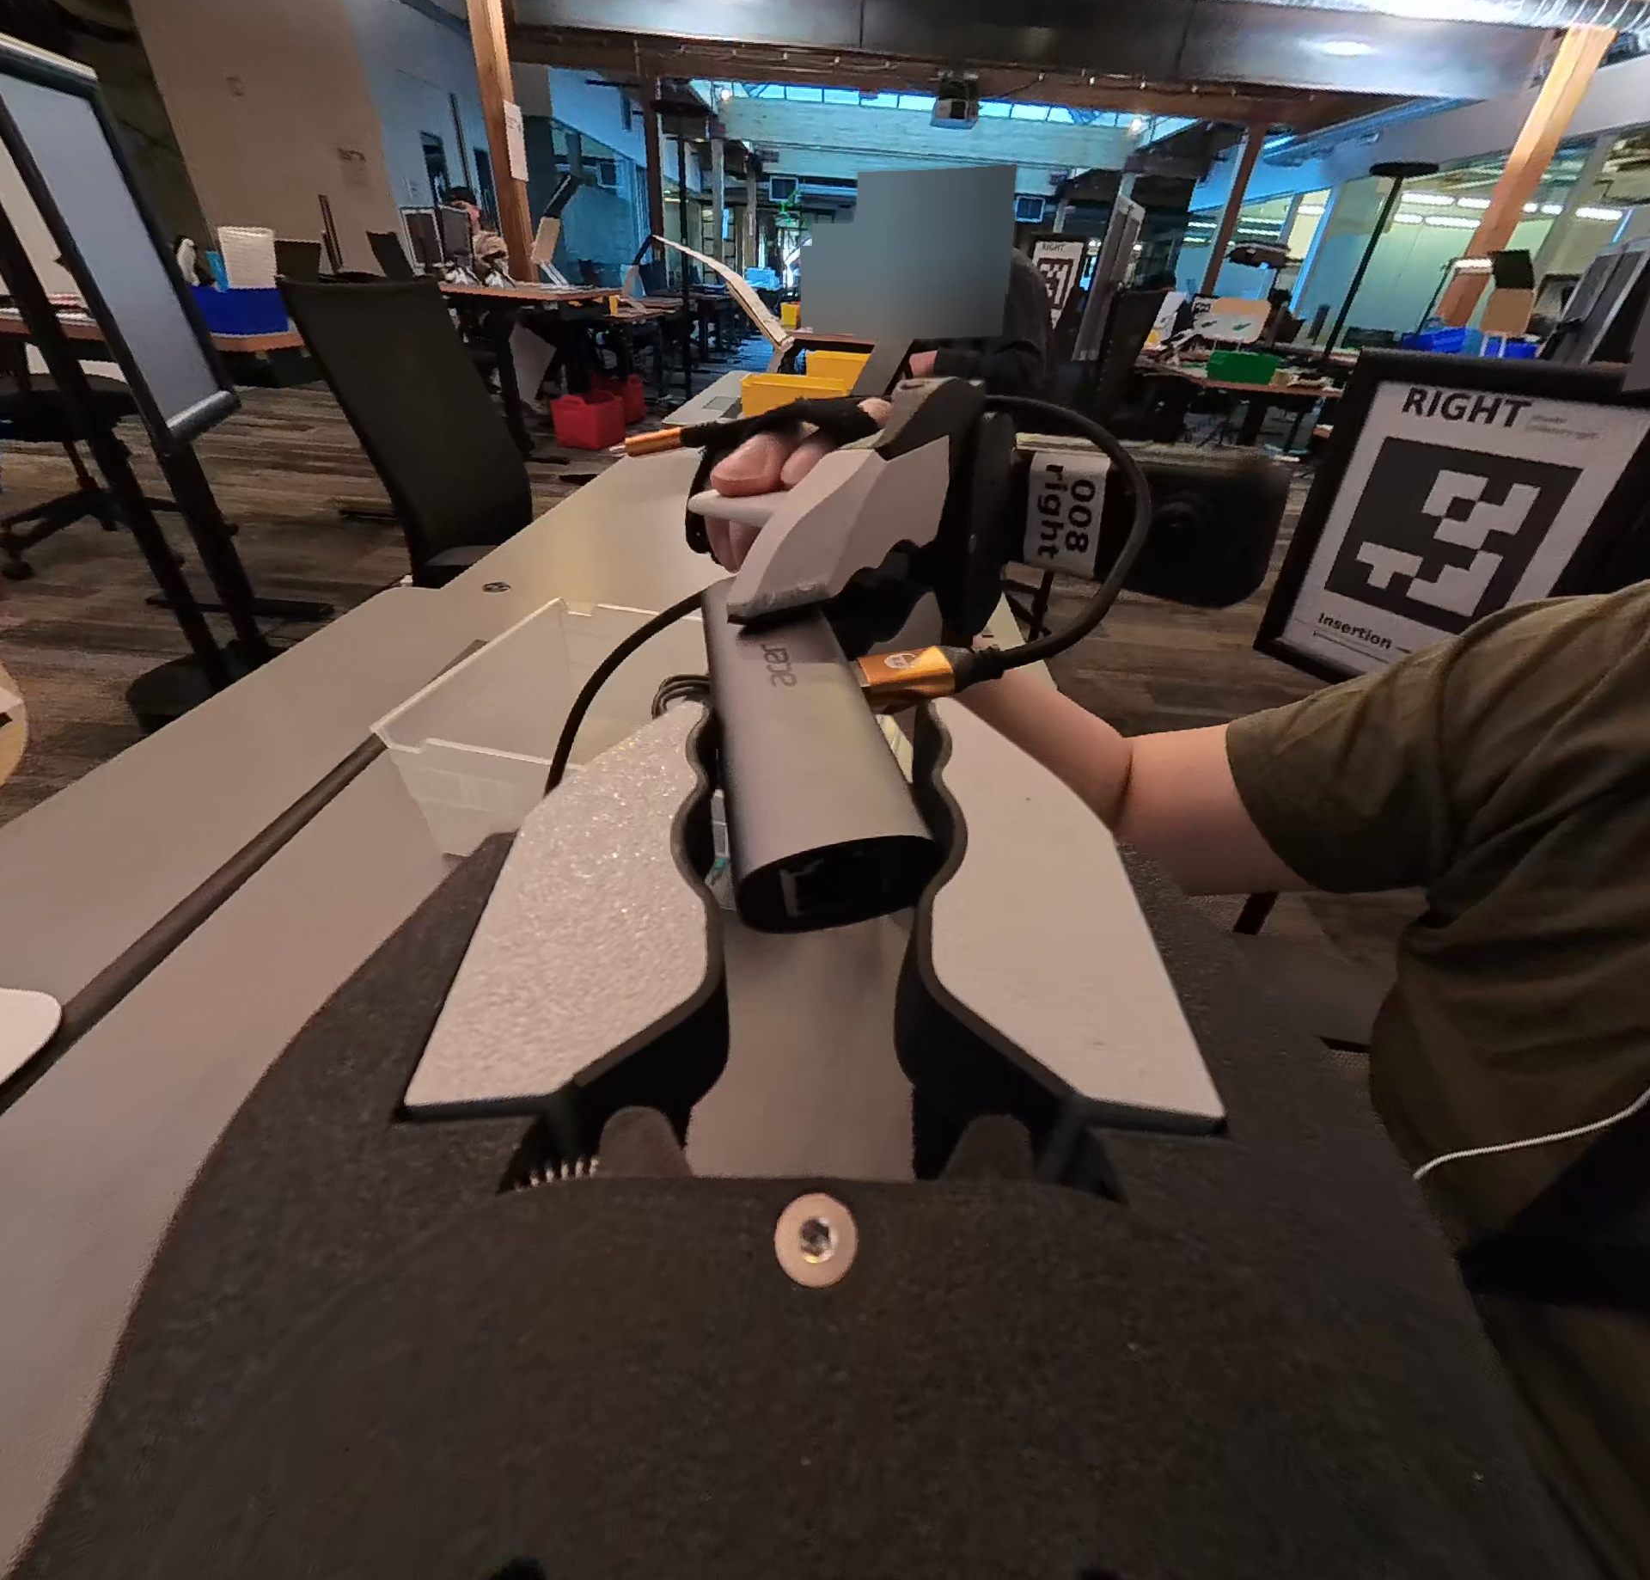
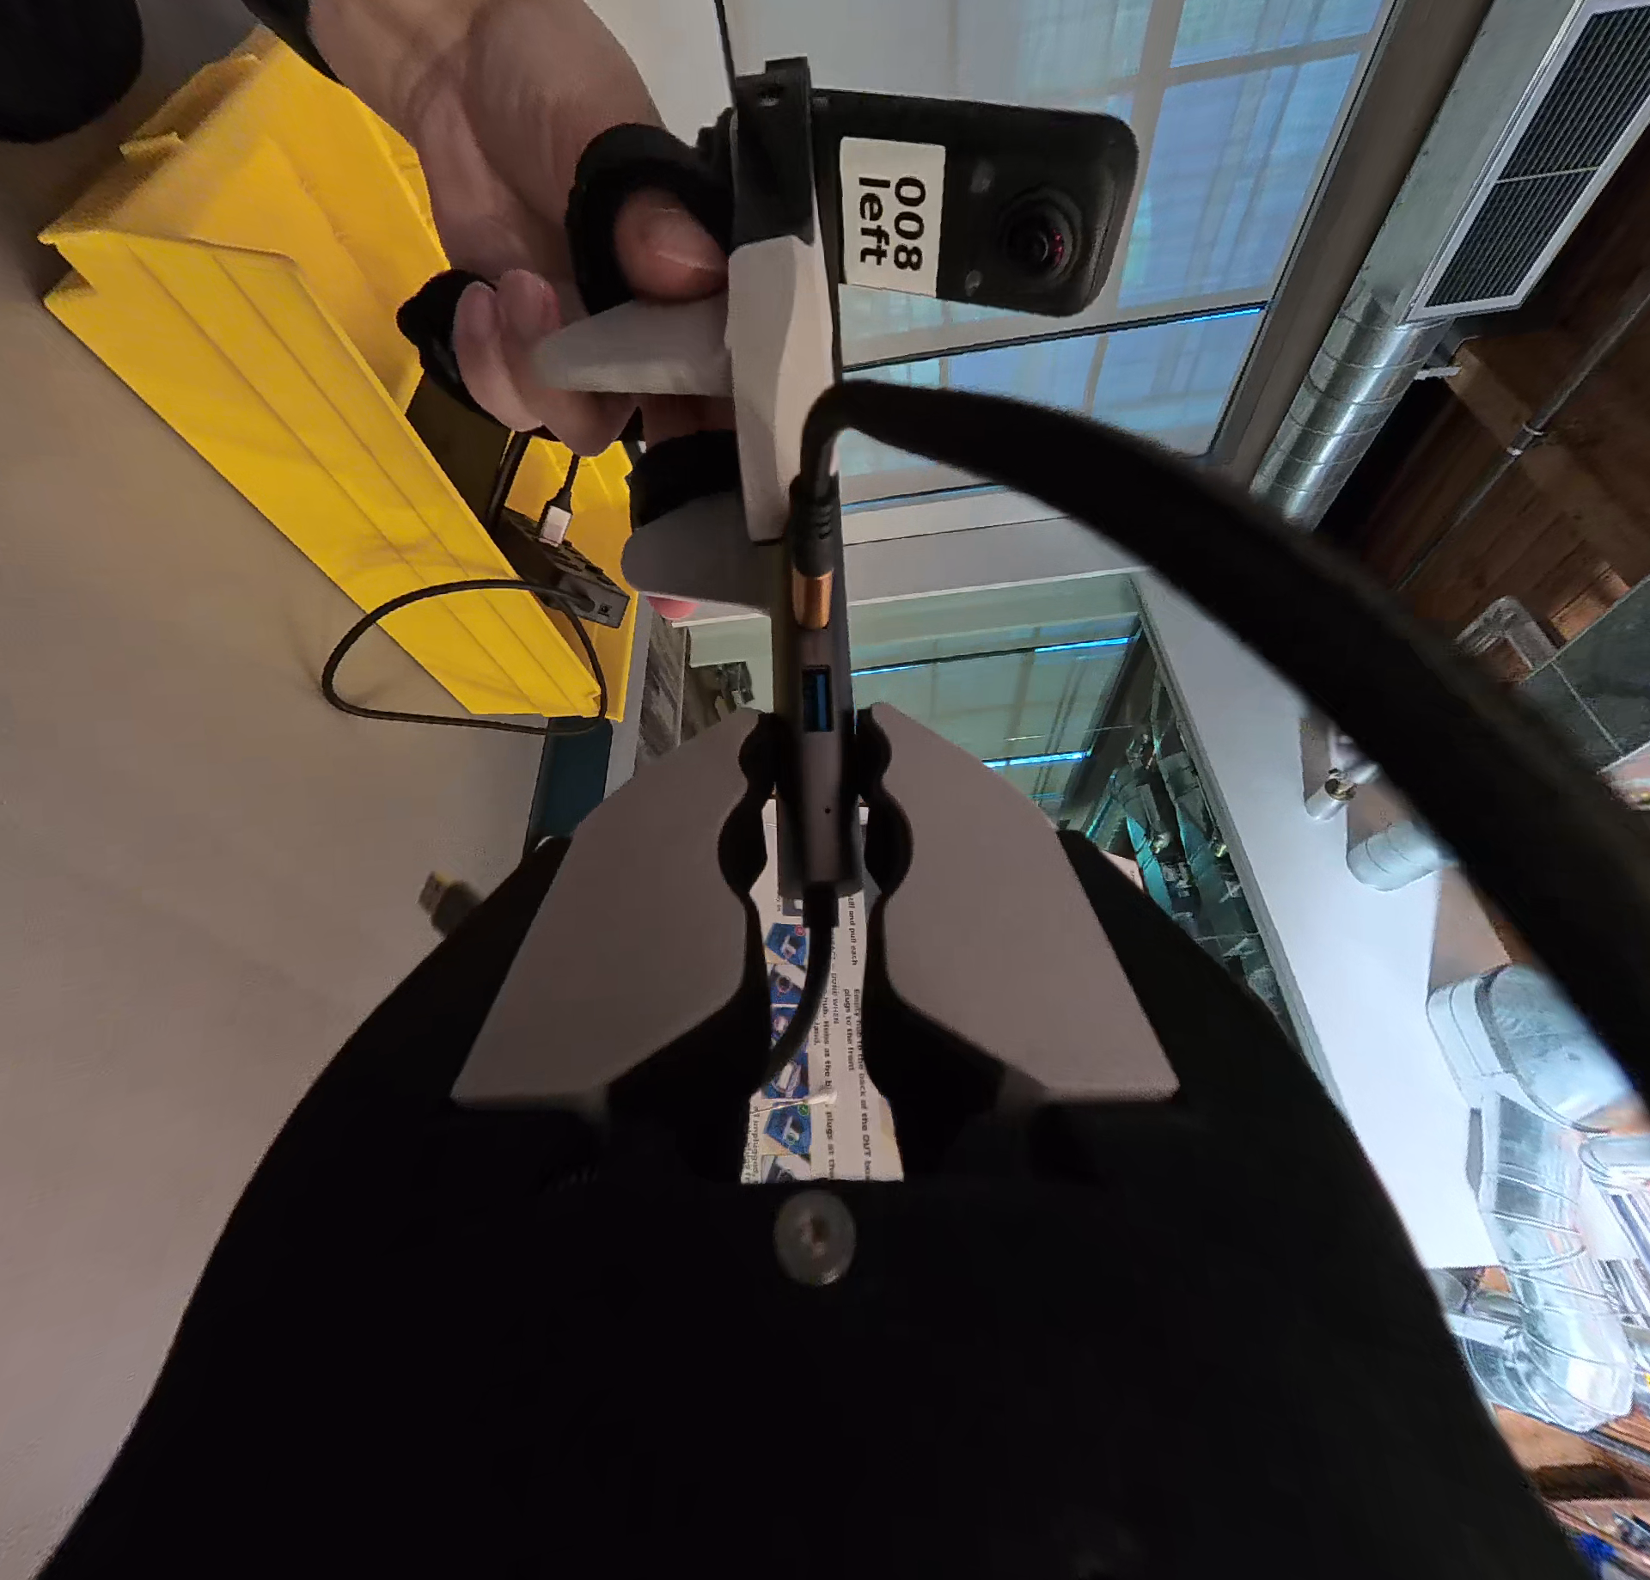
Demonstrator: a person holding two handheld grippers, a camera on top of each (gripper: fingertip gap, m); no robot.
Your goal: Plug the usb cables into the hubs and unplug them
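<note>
**Jointly held: one hub between two grippers**

Firstly, the left gripper (image 1: 817,832) pinches the dark grey metal bar-shaped USB hub (image 1: 804,733) near its socket end, the scalloped pads pressed to both long sides. The right gripper (image 2: 817,809) is closed on the same hub at its other end, where the hub's own thin black tail cable (image 2: 799,1010) leaves. The hub hangs in the air above the pale grey table (image 1: 223,867), touching nothing else.

A copper-collared plug (image 1: 911,675) sits fully in a side port, and its thick black cable (image 1: 1116,537) loops up and around the right gripper. Just beside it, a blue-tongued port (image 2: 817,693) is empty.

Neither gripper holds the plug, so I judge the step to be a regrasp before pulling it out. To do it well, one gripper should keep the hub clamped and level while the other lets go, takes the copper collar rather than the cable, and draws straight along the port's axis without twisting.

Counted:
- two grippers
- two hubs: the grey one held, and a black box-shaped hub (image 2: 571,577) on the yellow plastic bin (image 2: 268,358)
- two copper ends: one seated, one free copper plug (image 1: 656,441) sticking out behind the right hand
- one white plug (image 2: 555,521) at the black hub
- one loose plug (image 2: 442,898) lying on the table
- one clear plastic bin (image 1: 500,733)
</note>
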